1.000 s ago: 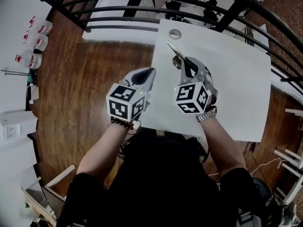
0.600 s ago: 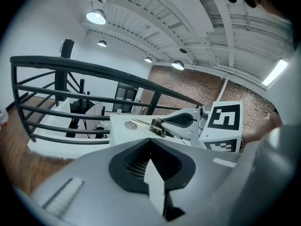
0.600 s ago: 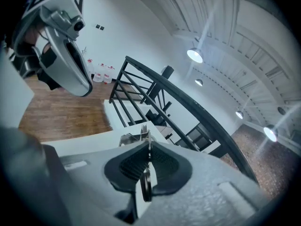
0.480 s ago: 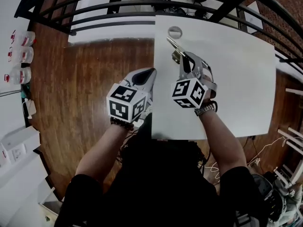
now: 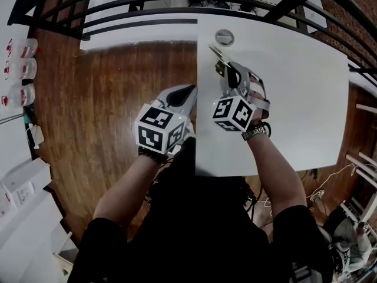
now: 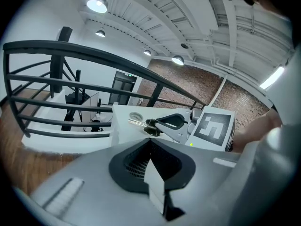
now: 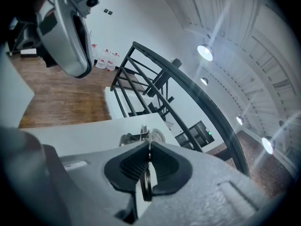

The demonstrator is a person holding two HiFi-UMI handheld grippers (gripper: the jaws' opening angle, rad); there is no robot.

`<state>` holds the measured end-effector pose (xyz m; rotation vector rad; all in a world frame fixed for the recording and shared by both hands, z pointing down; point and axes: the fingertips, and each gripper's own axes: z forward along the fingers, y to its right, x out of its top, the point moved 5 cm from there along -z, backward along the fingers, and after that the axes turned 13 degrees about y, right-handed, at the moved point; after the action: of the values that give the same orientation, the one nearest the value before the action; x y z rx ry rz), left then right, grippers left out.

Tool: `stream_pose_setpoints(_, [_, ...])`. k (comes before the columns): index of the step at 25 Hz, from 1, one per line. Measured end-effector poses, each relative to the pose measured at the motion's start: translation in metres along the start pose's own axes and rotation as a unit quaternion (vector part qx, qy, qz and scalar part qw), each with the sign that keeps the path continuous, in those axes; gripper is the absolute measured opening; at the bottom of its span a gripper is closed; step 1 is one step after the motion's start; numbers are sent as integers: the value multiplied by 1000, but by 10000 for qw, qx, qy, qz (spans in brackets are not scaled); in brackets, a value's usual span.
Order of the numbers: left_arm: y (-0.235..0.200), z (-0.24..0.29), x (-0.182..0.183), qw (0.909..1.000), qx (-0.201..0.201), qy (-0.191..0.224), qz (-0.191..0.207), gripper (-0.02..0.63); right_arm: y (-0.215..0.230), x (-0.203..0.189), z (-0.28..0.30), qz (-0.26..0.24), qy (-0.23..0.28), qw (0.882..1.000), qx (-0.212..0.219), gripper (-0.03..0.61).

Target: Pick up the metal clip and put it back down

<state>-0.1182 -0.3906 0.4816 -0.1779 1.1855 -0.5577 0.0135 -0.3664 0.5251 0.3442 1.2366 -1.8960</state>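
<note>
Half done, looks like: the right hand-held gripper (image 5: 227,75) is clamped on the metal clip (image 5: 217,59), low over the white surface (image 5: 294,99). Putting it back down is what's left. The left hand-held gripper (image 5: 187,91) has its jaws together, empty.

The metal clip (image 5: 217,59) sticks out ahead of the right gripper (image 5: 227,73), over the worktop's (image 5: 294,93) far left part and just before a round grommet (image 5: 224,38). The left gripper (image 5: 189,89) is alongside to the left, at the worktop's left edge. A railing (image 5: 147,6) runs behind.
</note>
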Motion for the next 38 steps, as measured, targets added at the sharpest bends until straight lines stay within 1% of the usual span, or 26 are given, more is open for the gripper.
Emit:
stream_pose_setpoints(5, [-6,-1,-2,10000,-22,-19,-29,15,-7,-1,6,-149,-36,9999,-7,2])
stream_pose_setpoints(11, [-4,-1,-4,10000,-53,-35,-38,15,-17,-7,6,-211,-173,9996,121,9])
stream_pose_setpoints(13, [-5,0,-5,10000,-62,-49,-36,15,-20,-10,8,-191,-224,9994,190,27])
stream_pose_setpoints(14, [-5,0,-6,10000,-65,-55,-35,15,-21,-10,9,-162,-251,9993,226,56])
stream_pose_setpoints(15, [-6,0,-5,10000,-68,-59,-32,15,-22,-11,10,-135,-270,9992,254,71])
stream_pose_setpoints(24, [-6,-6,-2,9999,-132,-19,5,15,-27,-6,2,-87,-326,9989,331,89])
stream_pose_setpoints(30, [-1,-12,4,9997,-234,69,38,15,-25,7,-14,-55,-320,9992,225,89])
stream_pose_setpoints(35, [6,-17,10,9992,-360,157,80,15,-19,22,-31,114,-253,9996,46,84])
stream_pose_setpoints(38, [14,-17,16,9987,-439,224,120,15,-11,30,-46,363,-228,9991,-57,44])
